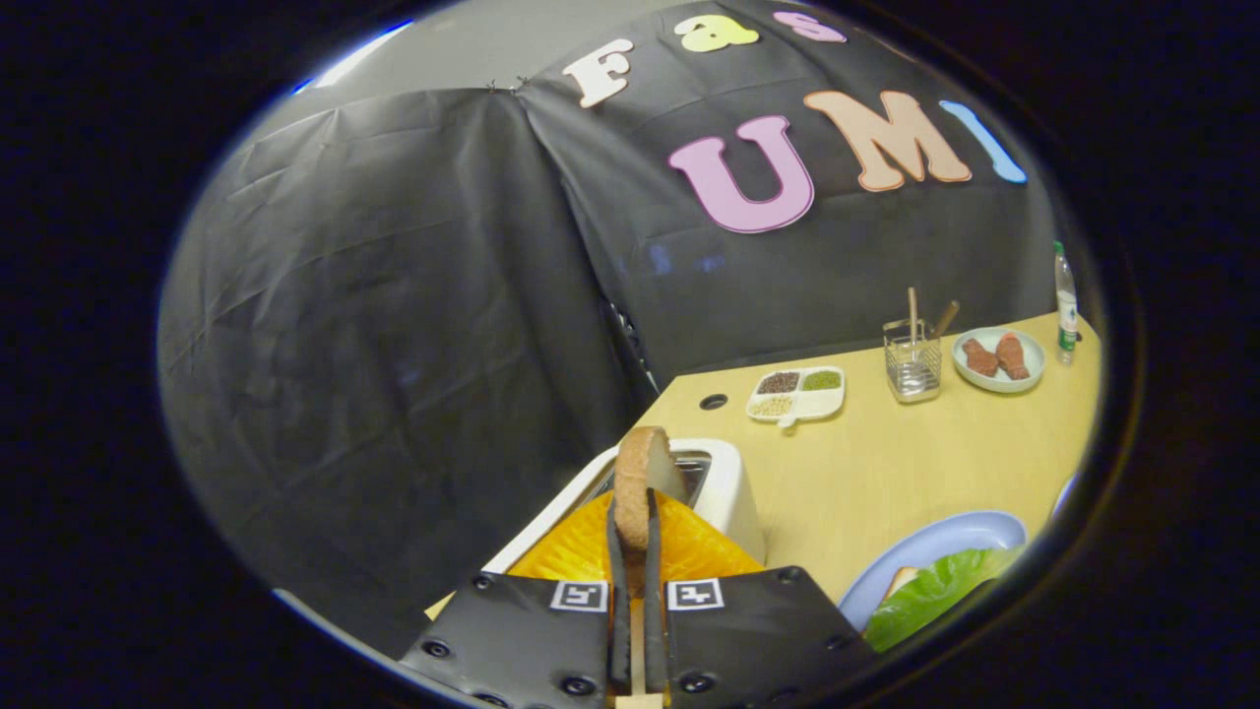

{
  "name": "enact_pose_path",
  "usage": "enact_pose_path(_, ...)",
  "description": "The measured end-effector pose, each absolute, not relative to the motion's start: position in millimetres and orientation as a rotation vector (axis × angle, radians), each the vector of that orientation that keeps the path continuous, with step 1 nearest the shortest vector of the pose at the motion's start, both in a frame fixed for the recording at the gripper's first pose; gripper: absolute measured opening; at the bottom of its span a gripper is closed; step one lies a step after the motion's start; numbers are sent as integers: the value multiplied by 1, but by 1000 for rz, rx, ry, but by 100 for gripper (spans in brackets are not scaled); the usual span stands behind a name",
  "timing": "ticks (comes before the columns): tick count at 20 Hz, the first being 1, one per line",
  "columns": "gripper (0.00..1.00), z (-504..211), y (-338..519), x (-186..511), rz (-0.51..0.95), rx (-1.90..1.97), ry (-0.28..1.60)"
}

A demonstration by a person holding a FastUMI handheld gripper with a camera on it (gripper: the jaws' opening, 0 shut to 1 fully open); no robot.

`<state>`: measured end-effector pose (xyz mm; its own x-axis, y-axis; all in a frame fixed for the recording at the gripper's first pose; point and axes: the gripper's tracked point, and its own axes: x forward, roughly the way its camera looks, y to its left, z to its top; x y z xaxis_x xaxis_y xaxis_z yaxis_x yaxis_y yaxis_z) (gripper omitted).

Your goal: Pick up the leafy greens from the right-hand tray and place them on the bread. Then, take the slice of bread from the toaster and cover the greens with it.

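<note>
The gripper (636,512) has its two fingers drawn nearly together, clamped edge-on against the two faces of a slice of bread (640,471), which stands upright between them with its rounded brown crust rising beyond the fingertips. The slice is held just above and in front of the white toaster (724,487), whose open slot (692,467) shows right behind it; whether the bottom of the slice has quite cleared the slot cannot be told, since the fingers hide it. To the right of the fingers, on the pale wooden table (886,463), a light blue plate (945,542) carries the leafy greens (930,591), a crinkled green leaf spread over a second slice of bread, of which a small corner (898,581) peeps out on the near side of the leaf. Farther off on the table sits a small white divided dish (797,394) with dark grains in one compartment, green ones in another and paler ones in a third. Beside it stands a wire-mesh holder (913,366) with a few upright utensils in it, then a white bowl (998,359) holding two reddish-brown pieces of food, and a clear bottle (1065,305) with a green cap near the far edge.
</note>
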<state>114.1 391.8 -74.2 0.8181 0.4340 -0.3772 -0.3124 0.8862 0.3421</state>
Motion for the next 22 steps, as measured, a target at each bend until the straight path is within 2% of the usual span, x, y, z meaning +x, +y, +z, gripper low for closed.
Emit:
enact_pose_path(11,8,7,364,97,409,394,269)
enact_pose_path(22,8,26,241,48,359,628,152)
